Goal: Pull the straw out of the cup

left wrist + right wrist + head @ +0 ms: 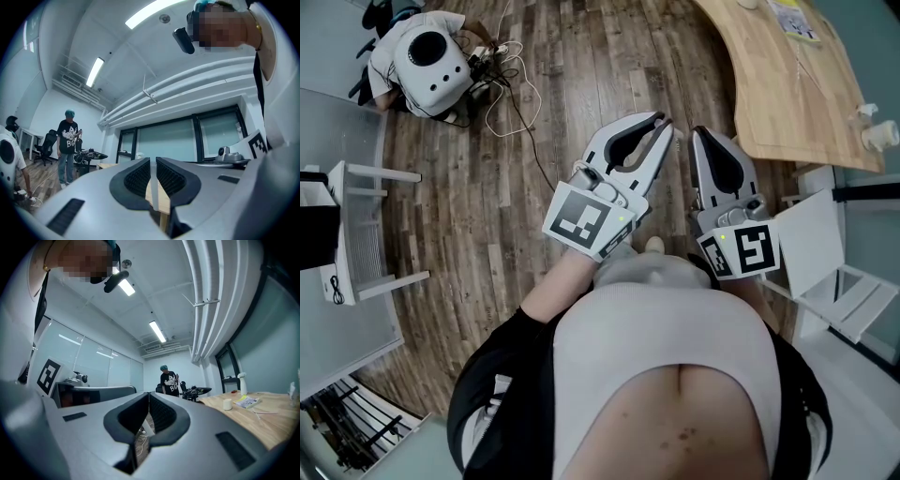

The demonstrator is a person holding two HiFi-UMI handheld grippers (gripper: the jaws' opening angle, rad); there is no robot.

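Note:
I hold both grippers close to my chest, pointing out over the wooden floor. My left gripper [661, 122] [153, 159] has its jaws drawn together to a thin slit with nothing between them. The jaws of my right gripper [697, 131] [149, 393] meet at the tips and are empty too. A small white cup [227, 404] stands far off on the wooden table [262, 413]; two white cups [881, 136] sit at that table's near corner. I cannot make out a straw in any view.
The wooden table [787, 75] fills the upper right. A white round-bodied machine [431, 56] and loose cables [502, 89] lie on the floor at upper left. White racks stand at left [356, 234] and right [834, 272]. A person in a black T-shirt [169, 380] stands far back.

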